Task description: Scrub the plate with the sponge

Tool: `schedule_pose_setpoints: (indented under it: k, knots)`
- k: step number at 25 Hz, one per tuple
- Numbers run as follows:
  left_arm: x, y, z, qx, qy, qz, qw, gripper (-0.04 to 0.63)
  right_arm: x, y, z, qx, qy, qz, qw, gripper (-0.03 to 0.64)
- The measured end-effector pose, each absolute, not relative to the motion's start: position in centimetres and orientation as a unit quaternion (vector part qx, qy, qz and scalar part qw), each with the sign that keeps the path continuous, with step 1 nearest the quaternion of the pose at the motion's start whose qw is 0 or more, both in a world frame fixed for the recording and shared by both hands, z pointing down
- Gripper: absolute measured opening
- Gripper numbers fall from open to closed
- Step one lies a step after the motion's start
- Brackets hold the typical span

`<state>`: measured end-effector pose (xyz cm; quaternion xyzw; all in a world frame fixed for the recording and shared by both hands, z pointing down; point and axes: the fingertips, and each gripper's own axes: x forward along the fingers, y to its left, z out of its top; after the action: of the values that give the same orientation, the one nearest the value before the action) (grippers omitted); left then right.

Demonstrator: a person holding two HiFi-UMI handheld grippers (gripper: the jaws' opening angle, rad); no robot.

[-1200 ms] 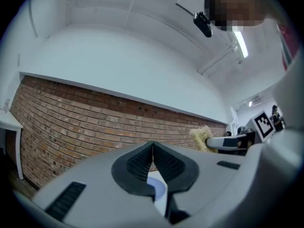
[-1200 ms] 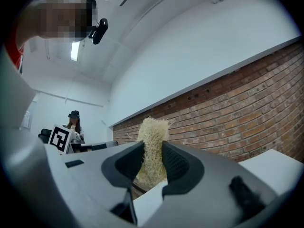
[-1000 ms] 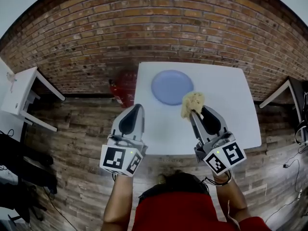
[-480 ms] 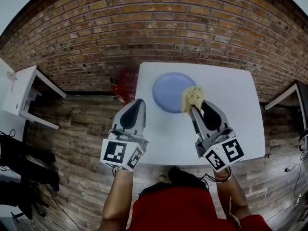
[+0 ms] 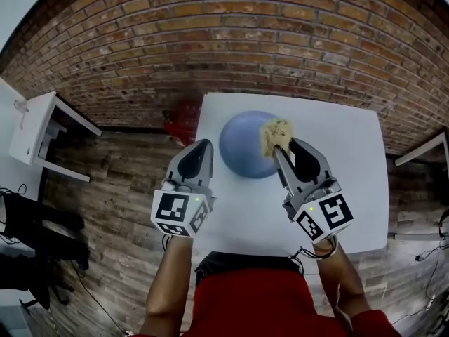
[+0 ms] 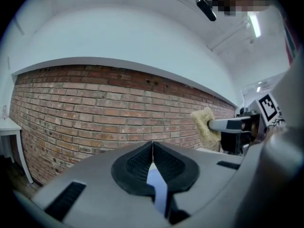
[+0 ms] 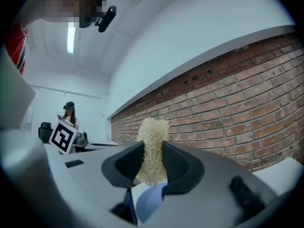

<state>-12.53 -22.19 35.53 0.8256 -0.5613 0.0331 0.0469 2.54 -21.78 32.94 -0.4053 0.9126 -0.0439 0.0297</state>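
A round blue plate [image 5: 242, 146] lies on the white table [image 5: 337, 188], toward its far left. My right gripper [image 5: 278, 147] is shut on a shaggy yellow sponge [image 5: 275, 135], which hangs over the plate's right rim. In the right gripper view the sponge [image 7: 152, 148] stands upright, pinched between the pads, with the plate [image 7: 151, 199] just below. My left gripper [image 5: 203, 146] hovers at the table's left edge beside the plate, shut and empty. In the left gripper view its jaws [image 6: 152, 149] meet, and the sponge [image 6: 204, 123] shows at the right.
A brick wall runs behind the table. A red object [image 5: 184, 121] stands on the wooden floor by the table's far left corner. A white side table [image 5: 35, 128] is further left. A person [image 7: 70, 113] stands far off in the right gripper view.
The right gripper has carried the sponge forward and left, from the plate's near right edge to over its right rim. The left gripper has kept its place beside the plate.
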Motion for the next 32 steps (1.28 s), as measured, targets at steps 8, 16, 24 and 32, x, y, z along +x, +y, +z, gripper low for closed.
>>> schedule_pose_setpoints:
  k: [8,16,24,32]
  knots:
    - [-14.3,-26.8,39.9,0.811,-0.571,0.075,0.107,0.017,1.6,-25.6,35.3,-0.43,0.902,-0.036,-0.02,0.12]
    - [-15.1,-29.3,45.4,0.811,-0.539,0.113,0.196,0.111,0.4,-28.1,38.4,-0.461,0.882,-0.061,-0.07,0.12]
    - [-15.4,-30.7,50.5,0.786,-0.519,0.179,0.286,0.161,-0.6,-30.0,41.5,-0.47,0.873,-0.085,-0.103,0.12]
    - [-15.0,-31.4,56.3,0.739,-0.496,0.23,0.393,0.178,-1.6,-32.5,46.1,-0.475,0.853,-0.112,-0.185,0.12]
